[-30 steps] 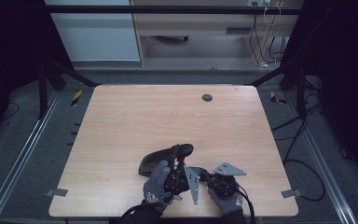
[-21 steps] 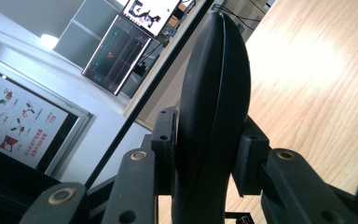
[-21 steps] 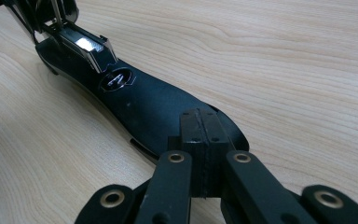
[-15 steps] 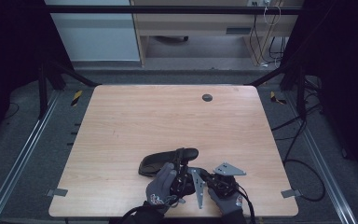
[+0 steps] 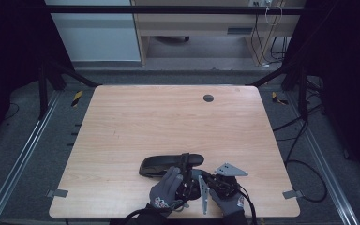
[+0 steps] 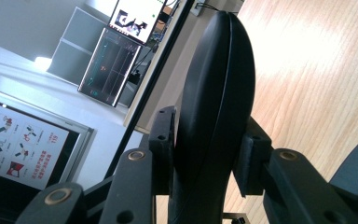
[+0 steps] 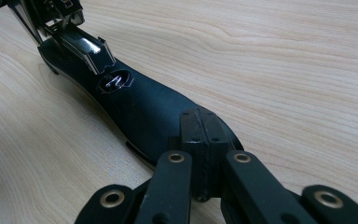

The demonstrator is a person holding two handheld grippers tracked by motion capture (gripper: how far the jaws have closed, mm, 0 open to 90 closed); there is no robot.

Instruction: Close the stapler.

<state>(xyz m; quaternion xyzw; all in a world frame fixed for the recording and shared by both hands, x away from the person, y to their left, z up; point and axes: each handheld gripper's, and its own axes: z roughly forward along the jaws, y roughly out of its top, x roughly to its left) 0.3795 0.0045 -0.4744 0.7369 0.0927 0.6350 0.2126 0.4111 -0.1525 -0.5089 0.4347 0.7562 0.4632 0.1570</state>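
The left claw (image 6: 205,154) clasps the long, flat black plastic insole-shaped piece (image 5: 168,164) across its width, its jaws having just been easing apart though the pads (image 6: 164,140) press its faces. The right claw (image 7: 204,154), clenched tight, rests at the piece's near end. The piece lies on the pale wooden counter (image 5: 168,117) near its front edge.

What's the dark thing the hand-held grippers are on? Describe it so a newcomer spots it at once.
Start at the wooden table and go to its near edge, just ahead of the gloved hands. There lies a long, black, glossy case, shaped like a glasses case, with the left hand-held gripper across it. Its only neighbour on the wood is a small dark round disc far back.
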